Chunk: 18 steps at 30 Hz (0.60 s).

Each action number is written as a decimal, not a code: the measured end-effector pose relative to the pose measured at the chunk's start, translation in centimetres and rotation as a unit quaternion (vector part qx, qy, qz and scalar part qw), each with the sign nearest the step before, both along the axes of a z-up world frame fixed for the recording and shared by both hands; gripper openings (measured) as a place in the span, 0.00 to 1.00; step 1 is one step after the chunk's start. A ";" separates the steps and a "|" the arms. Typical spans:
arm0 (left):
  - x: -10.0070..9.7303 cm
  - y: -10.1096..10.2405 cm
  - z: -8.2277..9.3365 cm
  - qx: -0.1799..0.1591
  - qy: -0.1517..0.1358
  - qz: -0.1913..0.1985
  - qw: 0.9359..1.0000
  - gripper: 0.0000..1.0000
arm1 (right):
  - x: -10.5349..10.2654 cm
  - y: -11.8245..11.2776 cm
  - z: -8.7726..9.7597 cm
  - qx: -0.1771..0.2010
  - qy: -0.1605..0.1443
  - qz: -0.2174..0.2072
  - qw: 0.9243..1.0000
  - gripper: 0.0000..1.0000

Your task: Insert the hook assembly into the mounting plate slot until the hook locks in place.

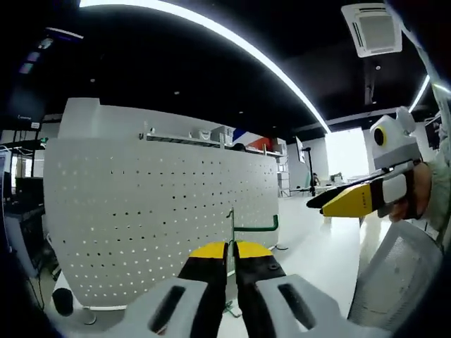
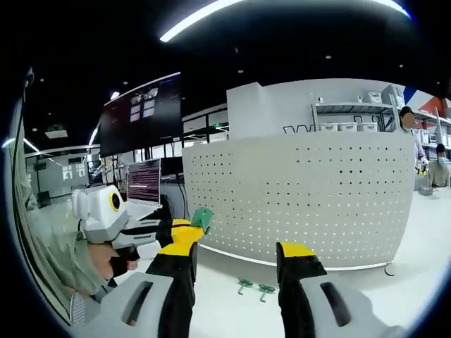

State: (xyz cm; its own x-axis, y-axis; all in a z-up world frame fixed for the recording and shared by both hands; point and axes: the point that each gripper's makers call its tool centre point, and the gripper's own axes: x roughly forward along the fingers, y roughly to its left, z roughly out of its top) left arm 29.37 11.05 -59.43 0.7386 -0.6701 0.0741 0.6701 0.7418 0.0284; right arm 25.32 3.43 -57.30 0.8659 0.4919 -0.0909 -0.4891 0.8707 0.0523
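in the left gripper view, the left gripper (image 1: 231,248) has its yellow-tipped jaws pressed together around the thin stem of a green hook (image 1: 254,227), which stands upright between them with its arm reaching to the right. behind it stands a white pegboard (image 1: 141,211), upright on the white bench (image 1: 310,225) and full of small holes. the right gripper (image 1: 331,199) comes in from the right side, held by a person's hand (image 1: 421,190), and whether its jaws are apart cannot be told from there. in the right gripper view, the right gripper (image 2: 236,253) has its jaws spread wide with nothing between them, pointing toward the pegboard (image 2: 303,197). two more green hooks (image 2: 255,286) lie on the bench (image 2: 423,239) just in front of the board's base. the left gripper (image 2: 184,227) shows at the left with a green piece at its tip.
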 end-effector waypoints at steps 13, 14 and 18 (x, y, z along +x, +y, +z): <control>-1.2 -0.8 1.8 -0.022 -0.021 -0.012 0.999 0.03 | -0.1 1.5 1.3 0.016 -0.008 0.020 1.000 0.40; -1.3 -0.9 2.0 -0.022 -0.022 -0.013 0.999 0.03 | -0.1 1.6 1.4 0.016 -0.009 0.022 1.000 0.40; -1.8 -1.5 2.4 -0.025 -0.028 -0.016 0.999 0.03 | -0.1 2.1 1.7 0.017 -0.011 0.028 0.999 0.39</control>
State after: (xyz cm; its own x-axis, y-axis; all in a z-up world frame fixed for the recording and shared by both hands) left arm 27.59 9.55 -57.02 0.7101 -0.6884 0.1477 0.6924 0.7208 0.0304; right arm 25.18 5.50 -55.60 0.8383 0.5425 -0.0537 -0.5388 0.8395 0.0696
